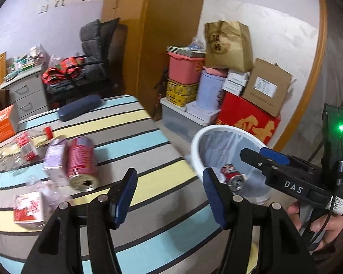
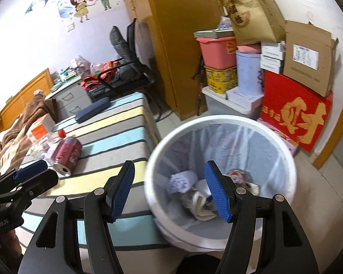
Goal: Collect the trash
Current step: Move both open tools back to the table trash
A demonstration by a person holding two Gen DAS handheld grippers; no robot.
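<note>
A white trash bin (image 2: 153, 159) with a clear liner stands on the floor beside the striped bed (image 2: 116, 123). Inside lie a red can (image 2: 236, 174), a white wad (image 2: 181, 181) and other scraps. My right gripper (image 2: 169, 193) is open and empty, hovering over the bin's near rim. My left gripper (image 1: 169, 194) is open and empty above the bed's corner. On the bed lie a red can (image 1: 82, 163), a purple carton (image 1: 54, 157), a red-capped plastic bottle (image 1: 27, 145), a red-and-white carton (image 1: 28, 210) and an orange box (image 1: 4, 125). The bin (image 1: 195, 146) with its can (image 1: 232, 178) shows right of the left gripper.
A dark blue case (image 1: 80, 107) lies at the bed's far end. Stacked boxes, a red carton (image 2: 295, 111), pink crates (image 2: 217, 50) and a paper bag (image 2: 251, 11) stand behind the bin. A wardrobe (image 2: 178, 45), office chair (image 2: 125, 54) and grey drawers (image 1: 25, 96) stand beyond.
</note>
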